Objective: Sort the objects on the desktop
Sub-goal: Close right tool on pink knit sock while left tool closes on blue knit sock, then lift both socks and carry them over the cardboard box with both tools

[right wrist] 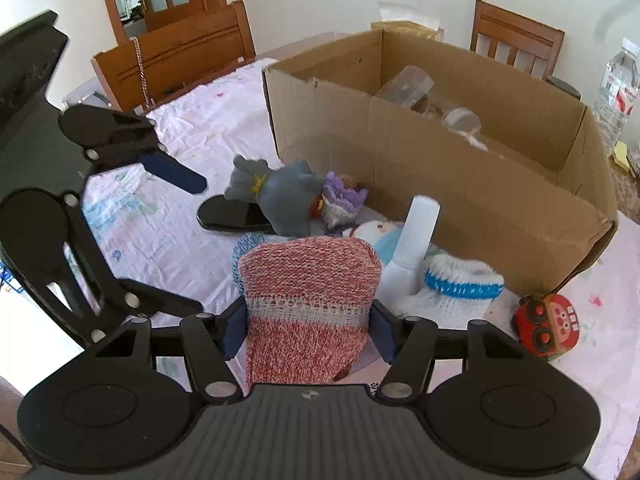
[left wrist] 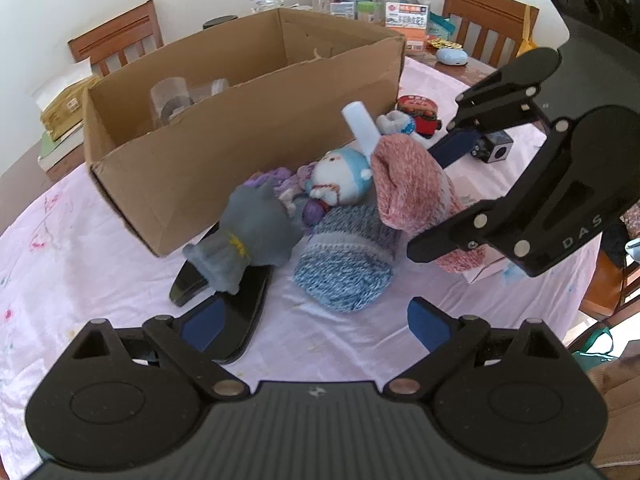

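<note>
Left wrist view: the left gripper (left wrist: 316,322) hangs with jaws spread and empty, the blue knitted sock (left wrist: 346,258) just ahead. Right wrist view: the right gripper (right wrist: 308,330) clamps the red knitted sock (right wrist: 308,292) between its pads, near the cardboard box (right wrist: 460,208).

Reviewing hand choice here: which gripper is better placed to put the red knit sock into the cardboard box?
Right. The right gripper already has the red knit sock between its pads, while the left gripper is open and empty, farther from the cardboard box.
</note>
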Available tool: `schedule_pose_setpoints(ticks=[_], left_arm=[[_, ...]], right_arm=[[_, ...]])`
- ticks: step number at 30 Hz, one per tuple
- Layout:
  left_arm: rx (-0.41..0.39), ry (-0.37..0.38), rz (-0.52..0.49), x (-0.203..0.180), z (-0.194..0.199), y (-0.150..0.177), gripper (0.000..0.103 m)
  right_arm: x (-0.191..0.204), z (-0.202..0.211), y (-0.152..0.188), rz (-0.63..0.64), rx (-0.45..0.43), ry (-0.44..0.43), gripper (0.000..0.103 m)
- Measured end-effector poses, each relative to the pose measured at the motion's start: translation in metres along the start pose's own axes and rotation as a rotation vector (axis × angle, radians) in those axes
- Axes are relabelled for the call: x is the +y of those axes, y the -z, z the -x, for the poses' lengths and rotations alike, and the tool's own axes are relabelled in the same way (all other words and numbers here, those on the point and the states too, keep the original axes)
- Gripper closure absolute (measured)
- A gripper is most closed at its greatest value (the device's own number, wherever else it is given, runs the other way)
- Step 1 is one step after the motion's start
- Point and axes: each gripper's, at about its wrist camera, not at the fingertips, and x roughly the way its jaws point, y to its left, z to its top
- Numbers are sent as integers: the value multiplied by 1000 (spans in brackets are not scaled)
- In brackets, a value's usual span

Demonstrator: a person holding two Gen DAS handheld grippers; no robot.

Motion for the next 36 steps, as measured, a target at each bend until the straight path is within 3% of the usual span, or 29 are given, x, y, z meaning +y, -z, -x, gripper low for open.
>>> schedule_pose_setpoints(ticks=[6, 8, 16, 18, 28, 36], left_arm=[[-13, 12, -10, -6, -7, -6, 10], [-11, 21, -9, -7, -10, -8, 18], [1, 57, 2, -8, -26, -17, 26], [10, 68, -2, -8, -31, -19, 32], [20, 79, -12, -8, -46, -24, 33], [23, 73, -2, -7, -43, -24, 43]], right_arm=[[1, 14, -4, 13, -25, 4, 36], [1, 18, -5, 14, -32, 5, 36], [-5, 29, -3, 9, -39, 7, 36], [-6, 32, -2, 9, -39, 8, 36], [-10, 35, 1, 12, -30, 17, 36], [-11, 37, 2, 14, -24, 19, 36]])
